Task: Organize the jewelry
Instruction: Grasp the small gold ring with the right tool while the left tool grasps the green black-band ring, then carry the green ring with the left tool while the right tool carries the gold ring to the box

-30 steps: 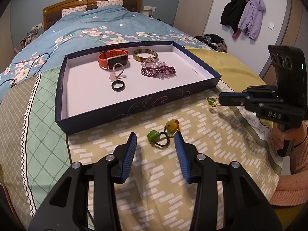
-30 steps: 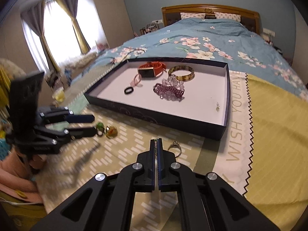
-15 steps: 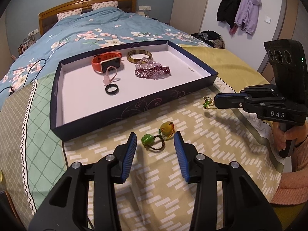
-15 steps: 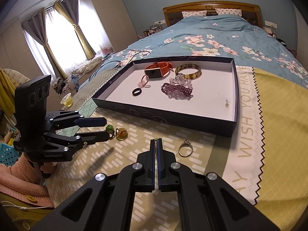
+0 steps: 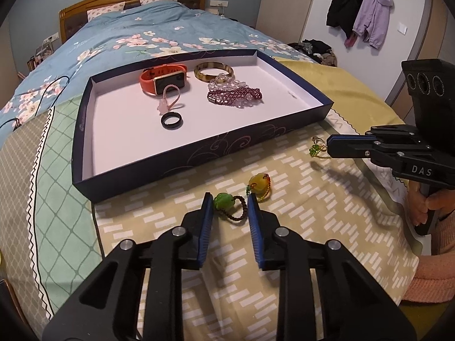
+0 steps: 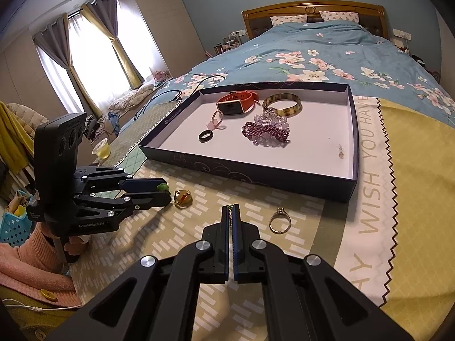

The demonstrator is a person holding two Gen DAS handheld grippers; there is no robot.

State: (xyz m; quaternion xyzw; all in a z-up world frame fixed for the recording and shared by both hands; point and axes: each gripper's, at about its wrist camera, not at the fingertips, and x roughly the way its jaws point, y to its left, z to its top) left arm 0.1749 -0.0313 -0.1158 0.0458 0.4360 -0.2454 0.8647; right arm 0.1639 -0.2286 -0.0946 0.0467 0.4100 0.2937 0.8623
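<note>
**Tray half filled, three pieces still outside it**

While the bed (image 5: 176, 28) is carrying the whole job, the dark tray (image 5: 199, 153) lying ahead of both grippers is already holding part of the jewelry: an orange watch (image 5: 163, 81), a tortoiseshell bangle (image 5: 213, 71), a heap of purple and clear beaded bracelets (image 5: 234, 93), a pink charm loop (image 5: 167, 99) and a black ring (image 5: 171, 120).

Three pieces are still lying outside it, so by my reckoning the sorting is a little past halfway. The left gripper (image 5: 230, 207) is closing its jaws around the green bead (image 5: 224, 201) of a corded bracelet; the bead is sitting between the pads, touching the left one, while the right pad is not yet pressing, and the amber bead (image 5: 259, 182) is lying just beyond the tip. The right gripper (image 6: 231, 213) is clenched on a thin gold chain with a green pendant (image 5: 315, 149), which is hanging from its tip near the tray's front wall. A silver ring (image 6: 280, 220) is resting on the blanket just to the right of that gripper, untouched.
</note>
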